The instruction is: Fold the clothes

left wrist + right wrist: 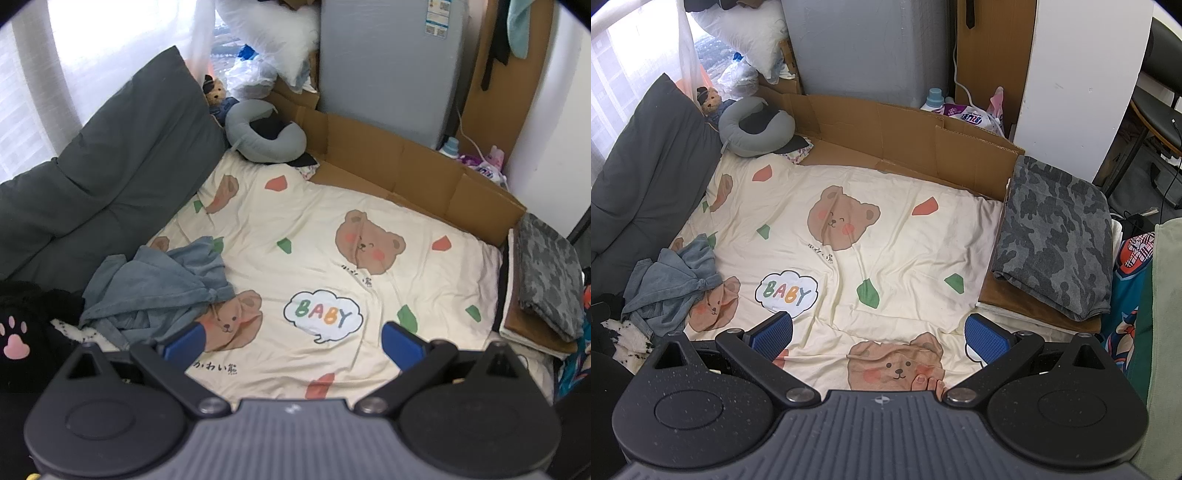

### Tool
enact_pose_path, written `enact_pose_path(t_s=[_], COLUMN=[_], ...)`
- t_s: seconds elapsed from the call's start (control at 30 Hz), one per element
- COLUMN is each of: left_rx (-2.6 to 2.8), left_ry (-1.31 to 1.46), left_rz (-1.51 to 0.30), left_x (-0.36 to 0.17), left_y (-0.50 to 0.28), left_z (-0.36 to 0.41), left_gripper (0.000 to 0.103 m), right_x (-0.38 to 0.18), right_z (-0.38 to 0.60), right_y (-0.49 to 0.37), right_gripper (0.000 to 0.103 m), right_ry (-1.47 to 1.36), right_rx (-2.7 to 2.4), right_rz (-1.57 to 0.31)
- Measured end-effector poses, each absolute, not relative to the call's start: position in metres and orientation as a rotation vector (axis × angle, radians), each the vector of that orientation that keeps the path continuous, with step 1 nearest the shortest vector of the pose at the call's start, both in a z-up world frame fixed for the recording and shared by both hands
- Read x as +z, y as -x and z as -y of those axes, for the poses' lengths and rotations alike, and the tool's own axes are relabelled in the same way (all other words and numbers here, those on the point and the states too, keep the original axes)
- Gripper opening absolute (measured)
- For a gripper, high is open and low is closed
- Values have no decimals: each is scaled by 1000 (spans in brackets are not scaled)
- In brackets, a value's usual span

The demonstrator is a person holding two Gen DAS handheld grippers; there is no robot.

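Observation:
A crumpled blue denim garment [159,291] lies at the left side of a cream bear-print bedsheet [314,229]; the right wrist view shows the same denim garment [668,284] at far left. A folded grey camouflage garment [1056,236] rests on a brown folded piece at the bed's right edge, also seen as the camouflage garment [550,277] from the left wrist. My left gripper [291,343] hangs open above the sheet, just right of the denim, with nothing between its blue pads. My right gripper [879,338] is open over the sheet, left of the camouflage stack, holding nothing.
A dark grey cushion [110,177] lines the left side. A grey neck pillow [266,133] and a small teddy bear [215,92] sit at the back. Flattened cardboard [406,166] borders the far edge. Black fuzzy clothing with a pink paw [14,336] lies at left. A person's toes [925,382] show near the right gripper.

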State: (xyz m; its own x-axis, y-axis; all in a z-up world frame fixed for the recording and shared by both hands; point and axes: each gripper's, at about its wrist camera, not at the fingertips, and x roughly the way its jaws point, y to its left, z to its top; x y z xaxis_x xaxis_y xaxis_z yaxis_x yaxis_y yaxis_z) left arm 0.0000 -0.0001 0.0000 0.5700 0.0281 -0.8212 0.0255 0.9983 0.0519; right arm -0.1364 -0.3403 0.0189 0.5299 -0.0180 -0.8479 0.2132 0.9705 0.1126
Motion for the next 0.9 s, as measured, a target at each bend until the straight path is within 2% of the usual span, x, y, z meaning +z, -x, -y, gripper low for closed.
enact_pose_path(t_s=[0.9], left_rx=[-8], left_ry=[-52], left_rz=[-966], left_x=[-3], left_y=[1], left_z=[2], left_gripper=[102], right_x=[18], right_z=[342], right_y=[137], right_gripper=[102], right_ry=[-213], right_rx=[-140], right_rz=[-1003])
